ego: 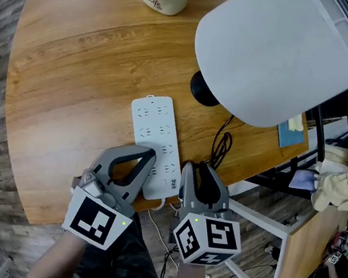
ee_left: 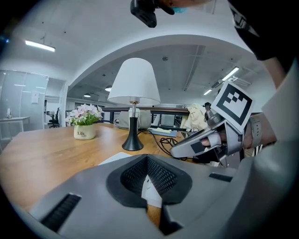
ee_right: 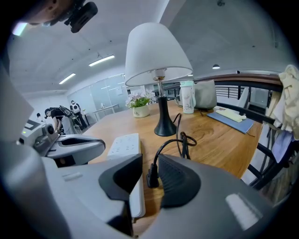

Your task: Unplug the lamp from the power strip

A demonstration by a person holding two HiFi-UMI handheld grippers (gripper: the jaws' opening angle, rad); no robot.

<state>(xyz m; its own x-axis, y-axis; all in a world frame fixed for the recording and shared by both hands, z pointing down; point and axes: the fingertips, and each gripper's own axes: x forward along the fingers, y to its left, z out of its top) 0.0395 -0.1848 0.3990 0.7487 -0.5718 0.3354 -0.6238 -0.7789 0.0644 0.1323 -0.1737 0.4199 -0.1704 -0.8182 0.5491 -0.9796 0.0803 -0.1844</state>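
**Plug sits between the right jaws, at the strip's 3 o'clock edge**

We read the coming move off one relation. In the head view the power strip (ego: 155,132) lies on the table (ego: 65,86) with its long axis running roughly 12 to 6 o'clock, its far end leaning slightly toward 11. The black plug (ee_right: 152,175) stands at the strip's 3 o'clock side, near its 6 o'clock end. Its cord (ego: 222,142) loops off toward 12–1 o'clock, to the lamp (ego: 277,53).

The right gripper (ego: 198,171) is the nearer tool. In its own view its jaws stand apart with the plug between them. The plug is close against the right-hand pad, and a sliver of white strip shows between it and the left-hand pad, so we judge it bracketed but not yet clamped. We cannot tell whether the prongs are seated in a socket, as the jaws cover that spot.

The left gripper (ego: 150,156) is at 9 o'clock of the right one. Its tips are closed together and grip nothing, and the head view shows them over the near half of the strip. Its own view shows white strip and wood through the slot between its pads. We judge it placed to steady the strip.

Both grippers point toward 12 o'clock, side by side at the near table edge. The pull will likely call for closing on the plug and drawing it away from the strip.
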